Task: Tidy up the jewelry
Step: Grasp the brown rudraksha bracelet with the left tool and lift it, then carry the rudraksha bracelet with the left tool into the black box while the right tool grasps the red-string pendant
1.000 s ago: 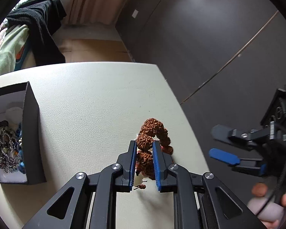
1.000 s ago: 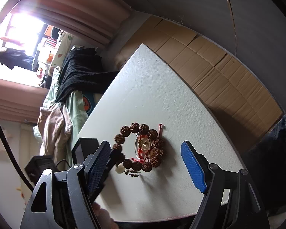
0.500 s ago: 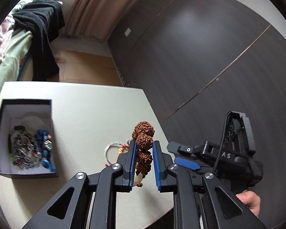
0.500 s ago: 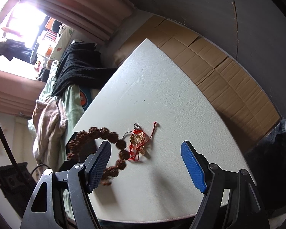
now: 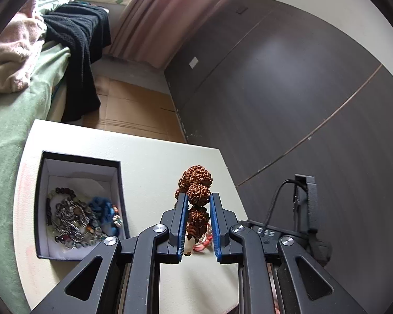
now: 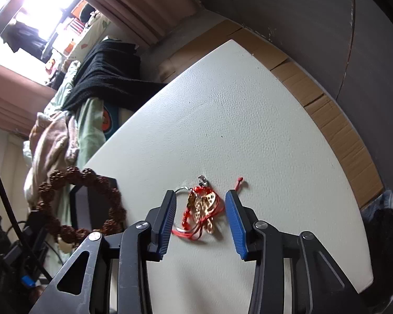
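Observation:
My left gripper [image 5: 198, 201] is shut on a brown seed-bead bracelet [image 5: 197, 183], which hangs lifted above the white table [image 5: 149, 162]. The same bracelet [image 6: 81, 204] dangles at the left of the right wrist view. An open black box [image 5: 80, 206] with several pieces of jewelry inside stands on the table to the left of the held bracelet. A red-cord and gold charm piece with a silver ring [image 6: 200, 209] lies on the table. My right gripper [image 6: 199, 196] straddles it with jaws closing; the pads stand apart from it on both sides.
The table [image 6: 235, 120] ends at a rounded edge with cardboard flooring [image 6: 335, 120] beyond. A bed with green sheets and a black garment [image 5: 78, 39] lies to the left. Dark wall panels [image 5: 288, 91] stand on the right.
My left gripper rose and swung left with the bracelet, bringing the box into fuller view. My right gripper came down over the red and gold piece and its jaws narrowed.

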A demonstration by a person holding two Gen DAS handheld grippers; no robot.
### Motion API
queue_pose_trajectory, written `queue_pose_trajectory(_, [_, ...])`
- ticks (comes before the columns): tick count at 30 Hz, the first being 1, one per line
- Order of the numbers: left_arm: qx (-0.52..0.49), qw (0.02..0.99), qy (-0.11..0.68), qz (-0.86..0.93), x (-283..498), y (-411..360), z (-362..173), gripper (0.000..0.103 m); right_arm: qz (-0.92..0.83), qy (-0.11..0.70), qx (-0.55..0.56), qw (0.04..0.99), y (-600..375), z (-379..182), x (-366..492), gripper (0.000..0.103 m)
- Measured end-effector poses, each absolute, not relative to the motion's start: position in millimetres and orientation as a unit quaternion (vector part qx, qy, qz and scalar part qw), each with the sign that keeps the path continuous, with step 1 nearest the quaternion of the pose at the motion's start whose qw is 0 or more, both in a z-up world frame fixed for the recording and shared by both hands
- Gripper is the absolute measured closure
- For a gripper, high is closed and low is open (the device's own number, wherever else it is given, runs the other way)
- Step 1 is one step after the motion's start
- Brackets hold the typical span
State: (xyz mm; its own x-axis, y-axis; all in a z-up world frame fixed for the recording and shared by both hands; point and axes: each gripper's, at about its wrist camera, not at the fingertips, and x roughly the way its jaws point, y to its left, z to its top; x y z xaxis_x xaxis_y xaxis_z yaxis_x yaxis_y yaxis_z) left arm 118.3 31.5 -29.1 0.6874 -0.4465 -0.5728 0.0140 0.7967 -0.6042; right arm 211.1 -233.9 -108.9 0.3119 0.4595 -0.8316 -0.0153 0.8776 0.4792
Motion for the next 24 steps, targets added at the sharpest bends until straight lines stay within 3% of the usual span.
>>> queue_pose_trajectory(9, [-0.328, 0.868, 0.353, -0.120, 123.6, 66.1, -29.9, 0.086, 0.133, 0.571, 0.137, 0.798, -208.8, -121.5, 228.7, 0.074])
queue_pose_trajectory(12, [-0.339, 0.866, 0.349, -0.114, 124.4, 76.5, -30.4, 0.087, 0.118, 0.572, 0.114, 0.804, -201.6, -123.6, 232.2, 0.090])
queue_pose_trajectory(13, [-0.345, 0.865, 0.345, -0.118, 123.9, 79.5, -30.1, 0.098, 0.112, 0.574, 0.108, 0.804, -200.3, -123.6, 232.4, 0.093])
queue_pose_trajectory(15, [-0.353, 0.865, 0.336, -0.121, 121.4, 83.9, -27.4, 0.098, 0.111, 0.576, 0.110, 0.802, -200.5, -124.2, 232.9, 0.096])
queue_pose_trajectory(24, [-0.343, 0.875, 0.325, -0.108, 113.4, 91.1, -19.8, 0.098, 0.127, 0.553, 0.131, 0.813, -204.0, -105.2, 223.9, 0.097])
